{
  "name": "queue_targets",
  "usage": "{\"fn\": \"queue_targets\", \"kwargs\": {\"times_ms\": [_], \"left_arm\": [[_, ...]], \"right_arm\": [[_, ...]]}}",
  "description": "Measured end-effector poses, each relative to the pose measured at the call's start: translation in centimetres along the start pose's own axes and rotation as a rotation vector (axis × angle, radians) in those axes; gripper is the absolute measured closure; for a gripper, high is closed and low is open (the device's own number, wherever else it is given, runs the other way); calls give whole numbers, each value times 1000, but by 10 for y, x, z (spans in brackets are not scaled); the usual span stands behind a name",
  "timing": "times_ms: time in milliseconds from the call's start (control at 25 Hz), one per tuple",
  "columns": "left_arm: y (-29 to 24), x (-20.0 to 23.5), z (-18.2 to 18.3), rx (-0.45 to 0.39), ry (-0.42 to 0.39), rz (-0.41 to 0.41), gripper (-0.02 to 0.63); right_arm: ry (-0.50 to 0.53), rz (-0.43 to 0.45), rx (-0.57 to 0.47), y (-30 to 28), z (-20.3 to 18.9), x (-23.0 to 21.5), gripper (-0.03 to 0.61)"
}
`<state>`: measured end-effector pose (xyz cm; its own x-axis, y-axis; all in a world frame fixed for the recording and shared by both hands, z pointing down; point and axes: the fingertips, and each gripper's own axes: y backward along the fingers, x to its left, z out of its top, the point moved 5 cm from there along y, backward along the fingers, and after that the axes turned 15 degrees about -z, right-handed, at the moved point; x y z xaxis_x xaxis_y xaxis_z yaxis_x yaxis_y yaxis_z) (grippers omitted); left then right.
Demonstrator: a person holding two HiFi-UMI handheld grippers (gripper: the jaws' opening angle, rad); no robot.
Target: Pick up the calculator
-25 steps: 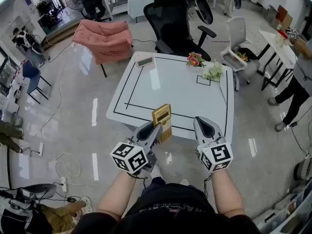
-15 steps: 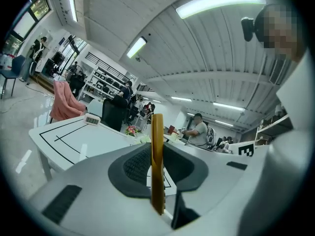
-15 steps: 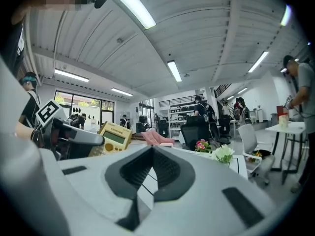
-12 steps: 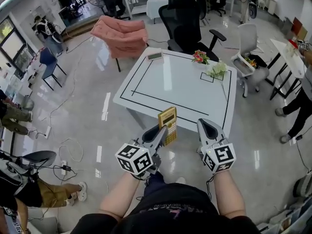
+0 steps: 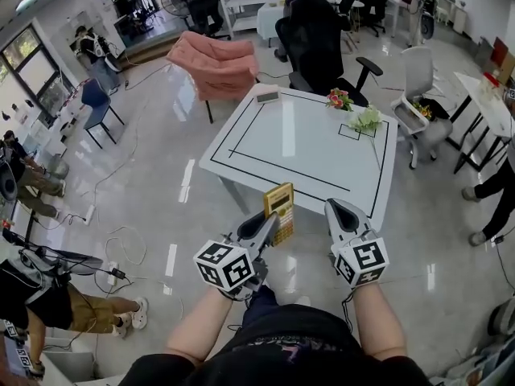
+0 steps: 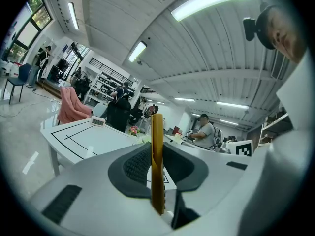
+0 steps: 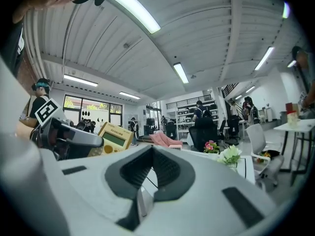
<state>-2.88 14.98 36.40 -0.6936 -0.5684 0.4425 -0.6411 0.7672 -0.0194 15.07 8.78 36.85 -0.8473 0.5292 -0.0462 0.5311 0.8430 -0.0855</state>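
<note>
A yellow calculator (image 5: 281, 211) stands upright in my left gripper (image 5: 269, 225), held in the air in front of the white table's (image 5: 322, 147) near edge. In the left gripper view the calculator (image 6: 157, 166) shows edge-on, pinched between the two dark pads (image 6: 139, 165), so the gripper (image 6: 156, 173) is shut on it. My right gripper (image 5: 337, 212) hovers beside it on the right, shut and empty; its own view shows the jaws (image 7: 151, 173) pressed together and the calculator (image 7: 114, 137) off to the left.
On the table's far side lie a small grey display device (image 5: 267, 96), a bunch of pink flowers (image 5: 339, 99) and white flowers (image 5: 367, 119). Behind it stand a black office chair (image 5: 318, 43) and a pink armchair (image 5: 221, 64). Cables (image 5: 121, 252) trail over the floor at left.
Both grippers and the calculator have drawn back from the table; the table edge now lies farther ahead of them. The grip on the calculator is unchanged.
</note>
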Motion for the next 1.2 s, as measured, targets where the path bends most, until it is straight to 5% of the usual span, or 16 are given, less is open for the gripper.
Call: {"fn": "queue_targets", "kwargs": {"times_ms": [1200], "left_arm": [[9,-8,-9,-18,22,10,540]], "right_arm": [[-9,18,6,12,-7,10,577]]}}
